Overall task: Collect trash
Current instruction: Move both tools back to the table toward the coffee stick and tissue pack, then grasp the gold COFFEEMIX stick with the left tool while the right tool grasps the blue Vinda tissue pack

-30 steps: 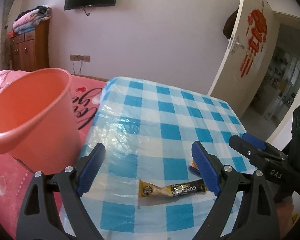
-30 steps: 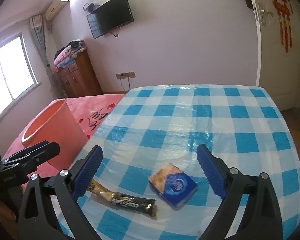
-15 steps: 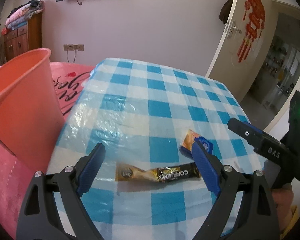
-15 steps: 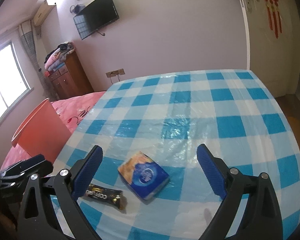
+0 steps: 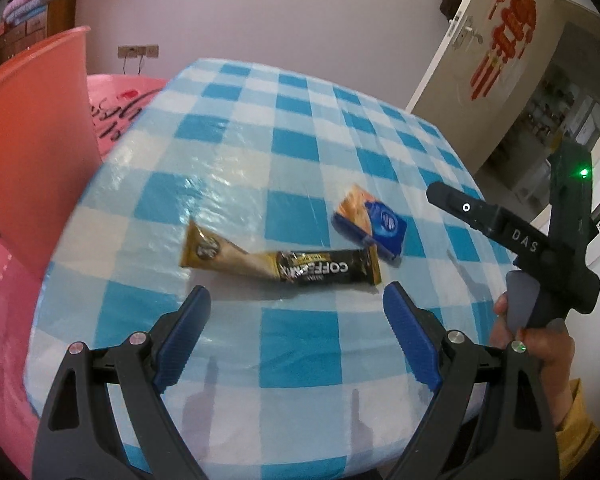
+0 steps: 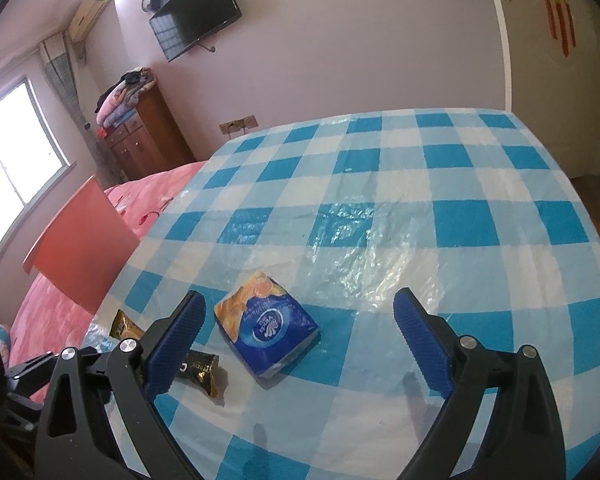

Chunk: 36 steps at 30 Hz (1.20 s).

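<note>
Orange bin (image 5: 32, 152) far left beside checked tabletop (image 5: 300, 152), left gripper (image 5: 296, 316) jaws wide just short of coffee sachet (image 5: 280, 264) reading "COFFEEMIX", right gripper (image 6: 300, 320) jaws wide around blue tissue pack (image 6: 266, 328), nothing gripped.

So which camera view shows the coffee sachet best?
The left wrist view: the coffee sachet lies whole and unobstructed, its printing readable. In the right wrist view the right hand-held gripper hides its middle, so only the ends show.
</note>
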Tool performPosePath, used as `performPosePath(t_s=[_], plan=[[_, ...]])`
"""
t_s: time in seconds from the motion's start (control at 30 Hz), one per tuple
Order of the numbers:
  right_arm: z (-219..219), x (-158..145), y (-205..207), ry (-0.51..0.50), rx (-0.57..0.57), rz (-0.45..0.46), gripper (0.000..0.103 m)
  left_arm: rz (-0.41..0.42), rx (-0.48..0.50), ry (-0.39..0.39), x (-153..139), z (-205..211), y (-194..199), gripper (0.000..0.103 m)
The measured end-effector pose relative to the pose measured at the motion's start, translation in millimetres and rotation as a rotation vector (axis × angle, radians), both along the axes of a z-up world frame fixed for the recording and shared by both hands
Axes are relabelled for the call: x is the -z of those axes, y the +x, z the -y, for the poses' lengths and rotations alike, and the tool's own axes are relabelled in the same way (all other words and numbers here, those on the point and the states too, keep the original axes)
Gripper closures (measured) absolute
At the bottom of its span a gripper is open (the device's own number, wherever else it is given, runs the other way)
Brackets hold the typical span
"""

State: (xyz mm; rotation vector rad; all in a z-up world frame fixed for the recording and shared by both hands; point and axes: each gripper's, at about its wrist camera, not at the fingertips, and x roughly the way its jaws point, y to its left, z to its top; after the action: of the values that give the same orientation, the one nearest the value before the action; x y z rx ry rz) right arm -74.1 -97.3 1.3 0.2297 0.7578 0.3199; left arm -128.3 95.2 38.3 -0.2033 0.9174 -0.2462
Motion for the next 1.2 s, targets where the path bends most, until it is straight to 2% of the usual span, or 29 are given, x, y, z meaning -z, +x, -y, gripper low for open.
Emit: performPosePath(t_s=[0.27,0.8,0.9,1.1,1.2], plan=[[13.3,4.4,1.0,0.042,0.002,-0.011,0.009,-0.051,-0.008,-0.027,13.0,10.6,20.0,0.014],[30.7,16.0,9.2,0.068,0.008,-0.027,0.009,-0.030,-0.015,0.047,19.6,37.9,74.4,0.015],[37.7,17.8,11.2,0.088,0.017,-0.033,0.009,-0.017,-0.025,0.080,18.0,41.3,75.1,0.022],[40.8,17.4,11.8,0.119,0.007,-0.034,0.009,-0.020,-0.063,0.116,18.3,36.4,73.0,0.027],[37.7,16.9,12.3,0.121,-0.012,-0.033,0.009,-0.030,-0.083,0.120,20.7,33.1,75.4,0.034]])
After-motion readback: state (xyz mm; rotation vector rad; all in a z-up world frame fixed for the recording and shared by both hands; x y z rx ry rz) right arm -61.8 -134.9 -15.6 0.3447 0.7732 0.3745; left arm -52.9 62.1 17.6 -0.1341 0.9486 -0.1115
